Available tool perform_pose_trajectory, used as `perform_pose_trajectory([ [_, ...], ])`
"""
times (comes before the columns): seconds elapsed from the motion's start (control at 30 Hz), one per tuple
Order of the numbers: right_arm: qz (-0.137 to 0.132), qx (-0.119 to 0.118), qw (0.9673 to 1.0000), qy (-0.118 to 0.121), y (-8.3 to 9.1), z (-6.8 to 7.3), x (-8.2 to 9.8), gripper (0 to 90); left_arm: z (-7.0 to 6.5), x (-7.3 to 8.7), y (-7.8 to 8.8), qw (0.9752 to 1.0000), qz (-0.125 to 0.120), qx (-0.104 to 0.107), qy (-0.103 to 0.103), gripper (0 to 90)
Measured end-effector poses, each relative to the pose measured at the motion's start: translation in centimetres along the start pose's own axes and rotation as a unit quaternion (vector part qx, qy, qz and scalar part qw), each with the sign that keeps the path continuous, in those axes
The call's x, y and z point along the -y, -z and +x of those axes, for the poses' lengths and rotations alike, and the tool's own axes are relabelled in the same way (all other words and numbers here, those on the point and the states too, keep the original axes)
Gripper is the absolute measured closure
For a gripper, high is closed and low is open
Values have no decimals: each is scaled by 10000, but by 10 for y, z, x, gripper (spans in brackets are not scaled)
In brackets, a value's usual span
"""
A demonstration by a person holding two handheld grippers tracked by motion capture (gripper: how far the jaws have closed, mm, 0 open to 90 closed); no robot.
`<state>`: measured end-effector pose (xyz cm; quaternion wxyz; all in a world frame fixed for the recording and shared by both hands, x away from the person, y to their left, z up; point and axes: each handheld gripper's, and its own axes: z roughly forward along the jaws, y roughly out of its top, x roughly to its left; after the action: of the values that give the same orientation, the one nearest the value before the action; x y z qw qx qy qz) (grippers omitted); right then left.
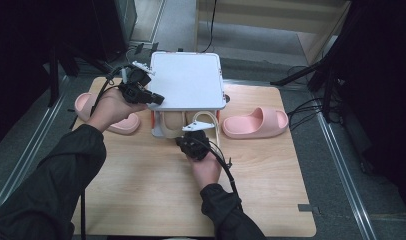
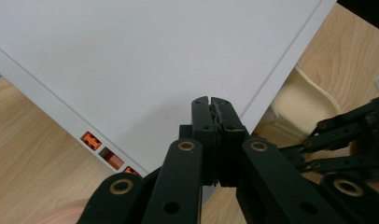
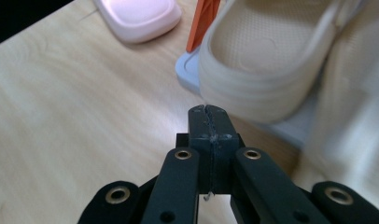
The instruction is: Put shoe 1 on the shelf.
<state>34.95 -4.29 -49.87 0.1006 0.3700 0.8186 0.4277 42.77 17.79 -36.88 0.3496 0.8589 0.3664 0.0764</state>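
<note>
The wooden desk (image 1: pixel 156 195) carries a small white shoe rack (image 1: pixel 187 80) with orange posts, and this rack is the biggest thing on it. One pink slipper (image 1: pixel 256 123) lies to the right of the rack and another pink slipper (image 1: pixel 118 122) lies to the left, partly behind the person's left hand. On the lower shelf of the rack, under the white top board, sits a pair of cream slippers (image 3: pixel 267 60); their soles are thick and ribbed and the insoles have a fine dotted texture, so I judge them soft and a little springy.

The left tongs (image 2: pixel 211 100) are pressed together with nothing between them, and they rest at the edge of the rack's top board. The right tongs (image 3: pixel 207 109) are also together and empty, just in front of the heel of the nearer cream slipper.

The risk I see: with the tips closed, the right tongs can only push the slipper deeper into the shelf, not take it. Also the rack looks light, so a push from the left tongs may slide or tip it.
</note>
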Motion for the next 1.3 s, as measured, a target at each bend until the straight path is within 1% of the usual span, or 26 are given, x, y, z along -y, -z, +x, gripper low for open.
perform_pose_trajectory([
  [0.13,37,-13,10000,63,21,-5,11,900,1,0,0,10000,18,6,18,887],
  [0.2,67,-26,10000,27,31,-9,17,900,1,0,0,10000,17,18,33,887],
  [0.3,113,-19,9999,37,43,-12,24,900,1,0,0,10000,23,11,36,887],
  [0.37,167,-21,9998,113,51,-13,28,900,1,0,0,10000,21,1,33,887],
  [0.5,282,84,9989,373,67,-15,36,898,1,-1,0,10000,33,10,47,887],
  [0.57,327,46,9989,331,76,-17,39,898,1,-1,0,10000,33,3,44,887],
  [0.73,486,17,9978,459,90,-19,50,896,1,-1,0,10000,52,0,44,887],
  [0.8,546,3,9975,441,93,-21,55,897,0,-1,0,10000,58,-10,50,887],
  [0.9,634,46,9968,477,94,-25,61,897,0,-2,0,10000,64,-11,54,887],
  [1.03,737,124,9965,369,90,-34,65,897,0,-2,0,10000,63,-9,58,887],
  [1.13,715,217,9967,307,85,-39,64,897,0,-1,0,10000,62,0,62,887],
  [1.2,682,194,9971,288,81,-43,62,900,1,-1,0,10000,59,3,58,887],
  [1.27,608,315,9971,330,77,-43,59,900,1,-1,0,10000,62,10,53,887],
  [1.3,588,344,9972,299,74,-44,58,900,1,-1,0,10000,62,8,59,887],
])
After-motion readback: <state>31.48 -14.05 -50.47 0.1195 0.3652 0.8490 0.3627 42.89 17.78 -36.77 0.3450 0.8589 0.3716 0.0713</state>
